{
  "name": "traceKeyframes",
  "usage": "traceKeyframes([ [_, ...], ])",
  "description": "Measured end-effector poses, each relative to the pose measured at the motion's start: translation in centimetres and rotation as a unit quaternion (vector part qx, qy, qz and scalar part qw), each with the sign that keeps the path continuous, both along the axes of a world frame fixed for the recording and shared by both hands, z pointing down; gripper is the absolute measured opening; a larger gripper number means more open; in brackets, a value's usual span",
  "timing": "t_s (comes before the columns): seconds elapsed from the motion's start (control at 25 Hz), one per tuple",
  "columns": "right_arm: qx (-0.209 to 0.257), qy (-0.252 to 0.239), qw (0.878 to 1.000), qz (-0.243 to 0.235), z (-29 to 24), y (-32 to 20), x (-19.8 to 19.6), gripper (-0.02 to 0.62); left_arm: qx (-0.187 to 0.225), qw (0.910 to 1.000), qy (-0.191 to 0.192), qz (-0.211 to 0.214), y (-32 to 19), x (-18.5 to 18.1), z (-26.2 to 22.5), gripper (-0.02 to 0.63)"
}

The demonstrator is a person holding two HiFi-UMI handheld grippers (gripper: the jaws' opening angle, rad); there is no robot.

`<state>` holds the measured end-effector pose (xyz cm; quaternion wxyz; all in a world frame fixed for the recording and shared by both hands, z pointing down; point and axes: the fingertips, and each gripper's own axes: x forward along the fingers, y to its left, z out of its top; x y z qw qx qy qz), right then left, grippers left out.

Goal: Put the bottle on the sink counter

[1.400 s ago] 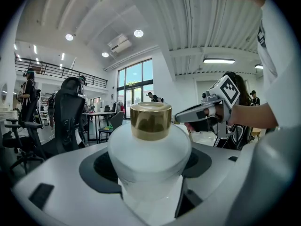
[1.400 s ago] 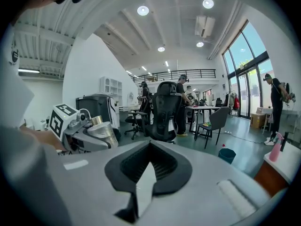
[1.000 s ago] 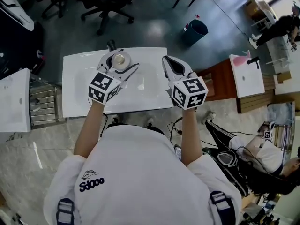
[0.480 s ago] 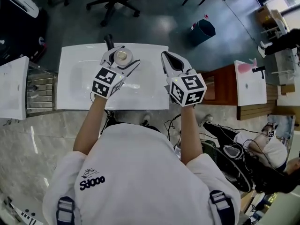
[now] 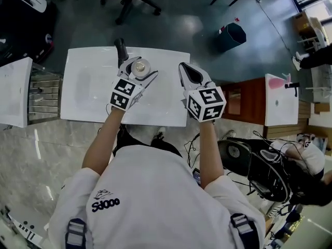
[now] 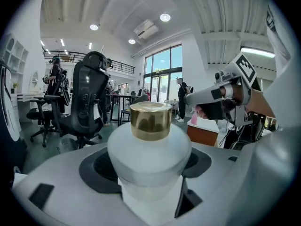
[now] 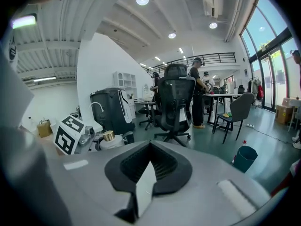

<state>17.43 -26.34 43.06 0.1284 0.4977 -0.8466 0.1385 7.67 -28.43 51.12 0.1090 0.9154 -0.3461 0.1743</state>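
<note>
- The white sink table (image 5: pixel 83 87) lies in front of us, and the black tap (image 5: pixel 121 49) at its far edge is our landmark.
- Just right of the tap and a little nearer to us, the left claw (image 5: pixel 136 71) is clenched round a white bottle (image 6: pixel 149 149). The jaws grip its body below the shoulder, so the gold cap (image 6: pixel 150 120) stands clear above them.
- We judge that this low grip keeps the bottle upright, so it can be set down on its base without tipping.
- The bottle is over the back of the table, beside the tap. No view shows whether its base touches the surface.
- Further right of the tap, over the table's right edge, the right claw (image 5: pixel 191 72) is closed on nothing, its tips meeting. It seems parked there to keep out of the left arm's way.
- Well right of the tap and beyond the table, a dark bin (image 5: pixel 231 35) stands on the floor and plays no part.
- Since a second ago, the left claw and bottle have drifted a little rightward from the tap, and the arm reaches slightly further over the table.
- The grip on the bottle is unchanged, so we take it the bottle has not yet been let go. The right claw keeps much the same spot at the table's edge.
</note>
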Motion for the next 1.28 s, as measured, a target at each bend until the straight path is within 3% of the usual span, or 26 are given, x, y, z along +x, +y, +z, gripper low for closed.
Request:
traceKeyframes([
  [0.56,-0.05,0.014,0.998,-0.043,6.9,-2.0,2.4,0.009,-0.04,0.995,-0.006,-0.092,-4.1,1.9,9.1,0.341],
  [0.84,-0.065,0.015,0.996,-0.057,8.8,-2.4,2.1,0.009,-0.075,0.9878,-0.019,-0.135,-6.5,2.2,14.2,0.341],
  [1.0,-0.07,0.016,0.995,-0.067,9.6,-2.1,1.7,0.009,-0.08,0.9855,-0.031,-0.146,-7.6,1.8,15.9,0.341],
  [1.28,-0.092,0.007,0.995,-0.038,11.0,-1.7,3.2,0.009,-0.077,0.9843,-0.051,-0.151,-8.6,2.0,17.3,0.342],
])
